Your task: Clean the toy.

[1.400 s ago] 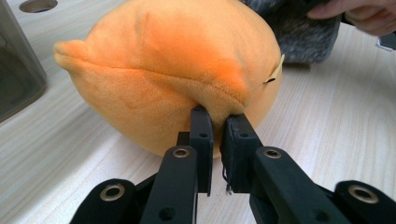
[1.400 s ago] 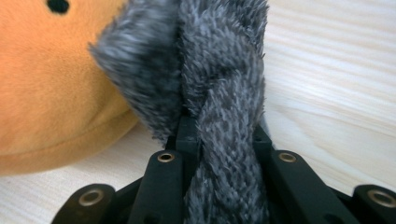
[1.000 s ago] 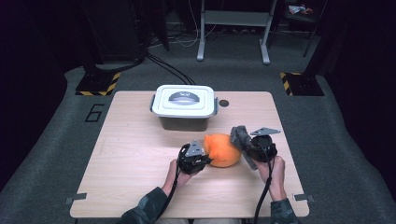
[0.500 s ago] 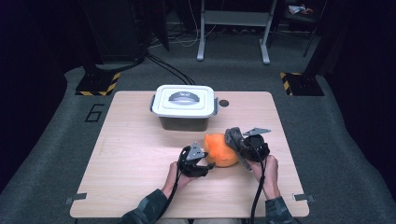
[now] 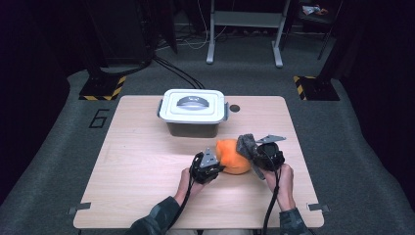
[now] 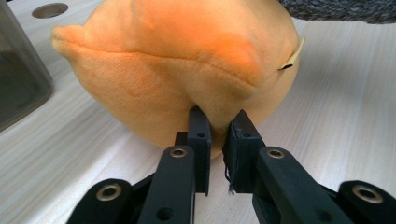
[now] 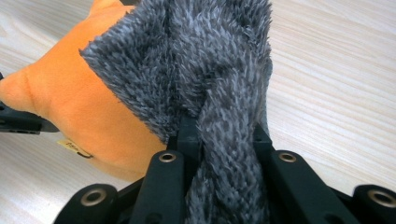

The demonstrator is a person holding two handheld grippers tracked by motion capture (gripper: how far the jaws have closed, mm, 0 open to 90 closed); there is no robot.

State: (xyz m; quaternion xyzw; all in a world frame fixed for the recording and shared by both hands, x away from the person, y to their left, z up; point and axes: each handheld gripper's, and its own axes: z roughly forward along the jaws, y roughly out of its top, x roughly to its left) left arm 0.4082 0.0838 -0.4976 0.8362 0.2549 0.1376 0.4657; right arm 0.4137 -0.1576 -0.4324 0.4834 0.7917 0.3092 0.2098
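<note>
The left gripper is pinching a fold of the orange plush toy between its jaws; those jaws have just been opening and closing again, so this looks like a fresh bite. The right gripper is clamping a grey furry part of the same toy. The toy is resting on the surface, stretched between the two pairs of jaws. Beyond them, farther across the surface, a lidded white container is standing shut. To move the toy well, both grips should probably be holding deep folds, lifting together.
</note>
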